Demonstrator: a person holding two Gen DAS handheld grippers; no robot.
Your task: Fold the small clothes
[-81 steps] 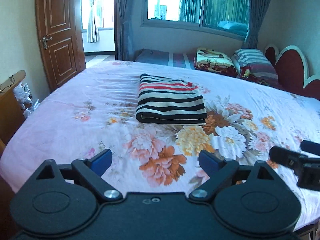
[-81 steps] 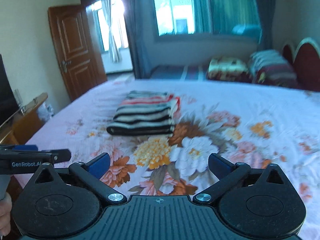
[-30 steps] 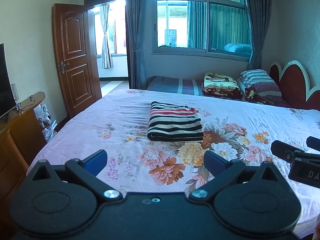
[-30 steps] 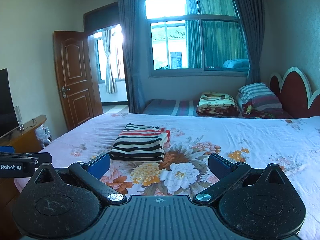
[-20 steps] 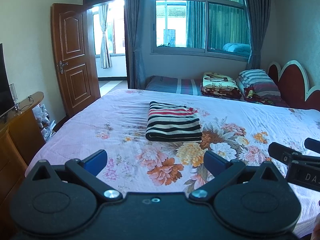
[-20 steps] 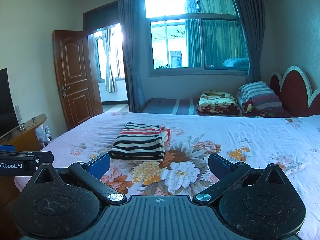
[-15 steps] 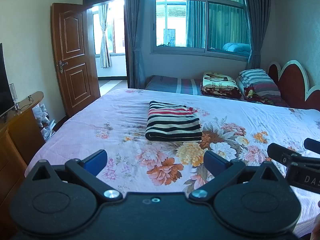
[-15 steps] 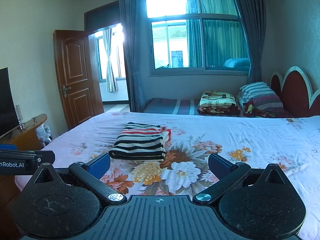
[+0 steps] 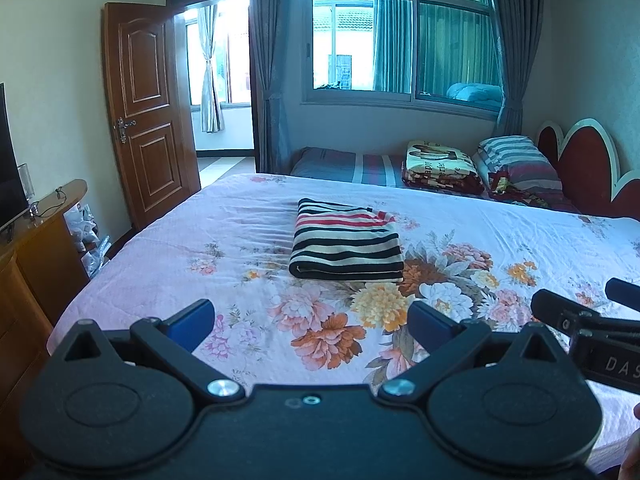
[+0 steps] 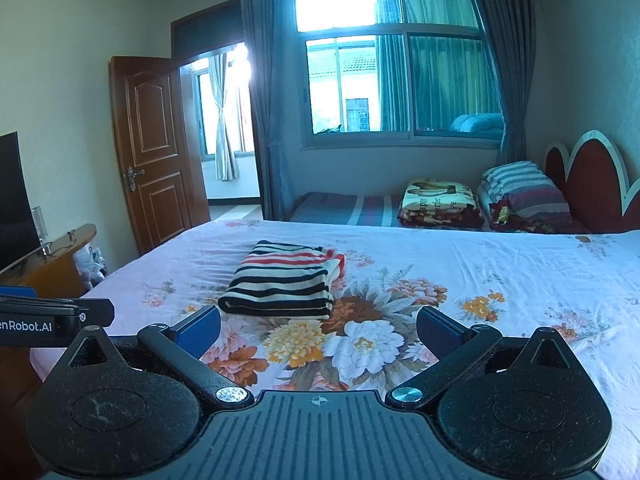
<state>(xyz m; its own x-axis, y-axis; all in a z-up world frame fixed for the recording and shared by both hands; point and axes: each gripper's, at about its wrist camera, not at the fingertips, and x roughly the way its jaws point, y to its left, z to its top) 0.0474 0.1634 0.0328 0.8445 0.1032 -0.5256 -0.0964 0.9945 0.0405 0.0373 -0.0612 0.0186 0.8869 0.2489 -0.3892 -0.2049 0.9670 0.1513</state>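
well beyond both spread tongs (image 9: 310,320) (image 10: 318,330), folded striped garment (image 9: 346,246) lies on bed (image 9: 500,240).

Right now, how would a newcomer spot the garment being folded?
Start at the big bed with the pink floral sheet. Near its middle lies the folded striped garment, a neat rectangle. Its black, cream and red stripes set it apart from the printed flowers around it.

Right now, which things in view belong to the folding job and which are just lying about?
Job: folded black, cream and red striped garment; open left gripper; open right gripper.

Lying about: patterned folded blanket; striped pillow; black television.
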